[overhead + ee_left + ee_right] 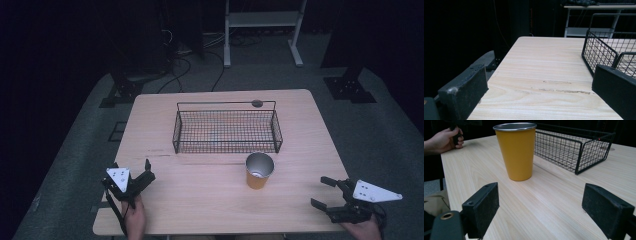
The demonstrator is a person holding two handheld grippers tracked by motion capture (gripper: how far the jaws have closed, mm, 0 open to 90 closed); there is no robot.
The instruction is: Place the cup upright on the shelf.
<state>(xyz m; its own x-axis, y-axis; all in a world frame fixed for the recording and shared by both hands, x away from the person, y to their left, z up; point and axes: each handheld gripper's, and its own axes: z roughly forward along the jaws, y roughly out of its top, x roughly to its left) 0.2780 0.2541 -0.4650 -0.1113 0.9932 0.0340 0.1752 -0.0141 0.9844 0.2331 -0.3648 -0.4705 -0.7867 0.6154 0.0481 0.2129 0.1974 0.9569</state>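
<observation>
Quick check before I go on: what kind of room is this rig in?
Probably a lab or recording studio, not a home: dark surroundings, cables trailing over grey floor, a white metal stand behind, and a bare wooden table holding just a wire basket and orange cup.

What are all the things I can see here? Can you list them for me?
table: one, light wood, middle of the room
basket: one, black wire, on the table's far half, nothing seen in it
cup: one, orange with a silver rim, upright, just in front of the basket
shelf stand: one, white, on the floor behind the table
left gripper: one, black, near left table corner, jaws apart
right gripper: one, black, near right table corner, jaws apart
</observation>
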